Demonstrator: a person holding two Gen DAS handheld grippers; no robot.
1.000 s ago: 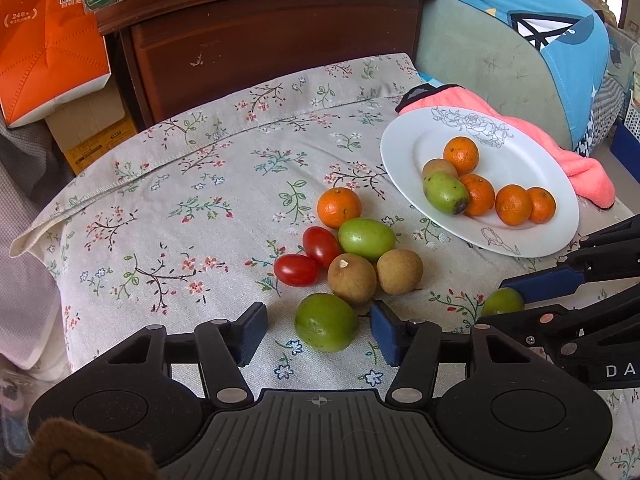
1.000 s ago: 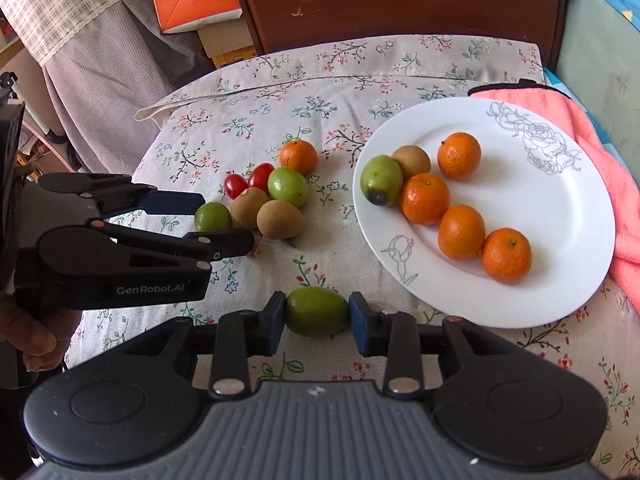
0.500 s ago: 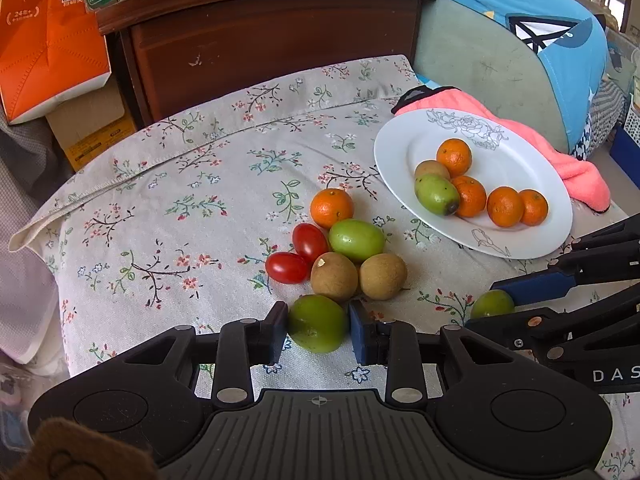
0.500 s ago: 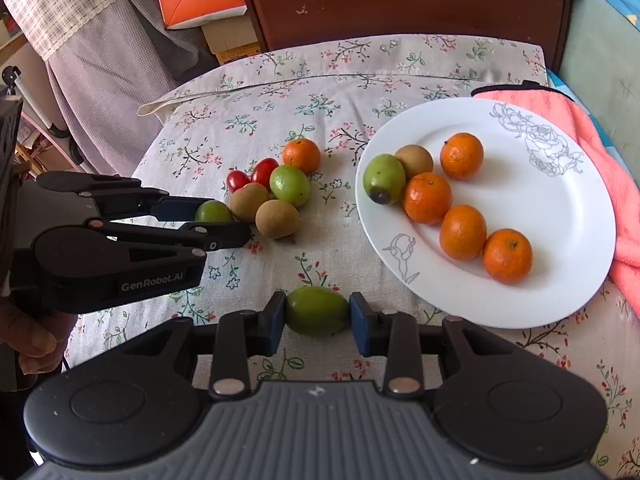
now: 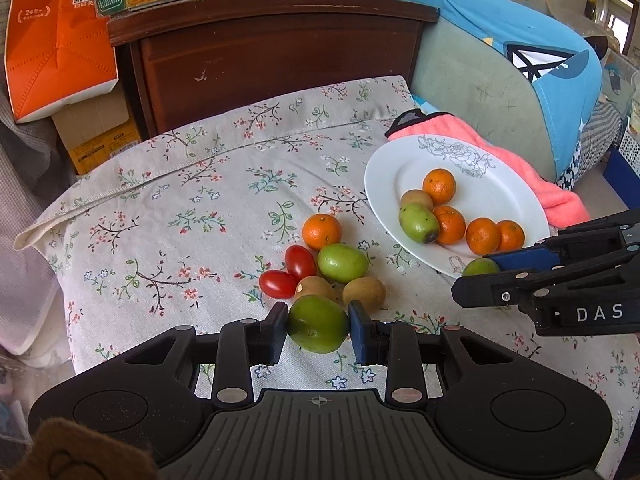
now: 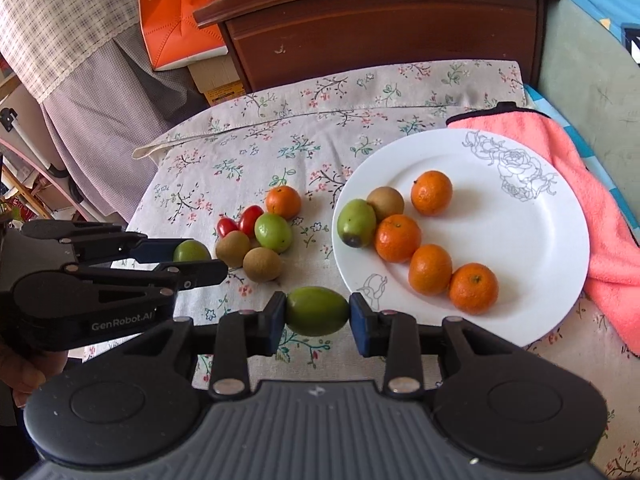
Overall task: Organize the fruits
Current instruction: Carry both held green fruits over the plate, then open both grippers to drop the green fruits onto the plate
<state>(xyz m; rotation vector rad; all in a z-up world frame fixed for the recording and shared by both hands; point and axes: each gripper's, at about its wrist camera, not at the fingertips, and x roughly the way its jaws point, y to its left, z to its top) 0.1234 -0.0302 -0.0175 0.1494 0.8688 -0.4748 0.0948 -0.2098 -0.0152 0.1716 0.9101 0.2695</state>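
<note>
Left claw [image 5: 318, 330], now around smooth oval fruit [image 5: 318, 323]

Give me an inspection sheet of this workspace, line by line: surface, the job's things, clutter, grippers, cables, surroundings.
Surface: floral cloth, fruit lying on it.
Job's things: white plate holds four oranges, one green fruit, one brown fruit. Loose cluster on the cloth: an orange, two red tomatoes, a green fruit, two brown fruits.
Clutter: pink towel under the plate's far edge.
Grippers: left gripper shut on a green fruit; right gripper shut on another green fruit.
Cables: nothing seen.
Surroundings: wooden headboard, orange bag, cardboard boxes.
</note>
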